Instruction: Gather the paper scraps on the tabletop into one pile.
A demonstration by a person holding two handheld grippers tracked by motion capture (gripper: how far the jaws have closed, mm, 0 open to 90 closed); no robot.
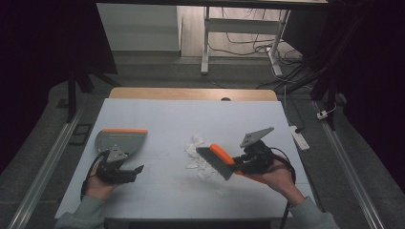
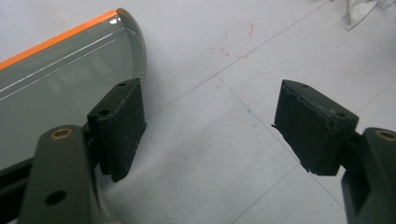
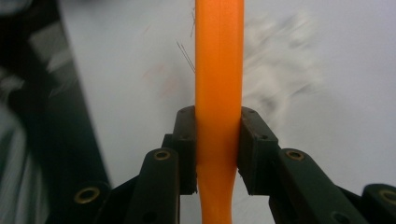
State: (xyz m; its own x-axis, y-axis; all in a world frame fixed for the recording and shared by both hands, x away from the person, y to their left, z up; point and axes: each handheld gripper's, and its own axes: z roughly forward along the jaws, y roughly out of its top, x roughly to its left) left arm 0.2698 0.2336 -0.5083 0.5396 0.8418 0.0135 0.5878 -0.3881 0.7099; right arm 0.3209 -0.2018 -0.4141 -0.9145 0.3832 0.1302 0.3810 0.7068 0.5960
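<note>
White table point(image 1: 162, 114); grey dustpan point(image 1: 120, 140) lying left; white paper scraps point(image 1: 197, 151) scattered centre-right

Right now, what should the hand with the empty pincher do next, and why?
Probably close the open left gripper on the dustpan beside it. The right gripper already clamps the orange brush by the paper scraps, yet nothing holds the pan steady for sweeping.
</note>
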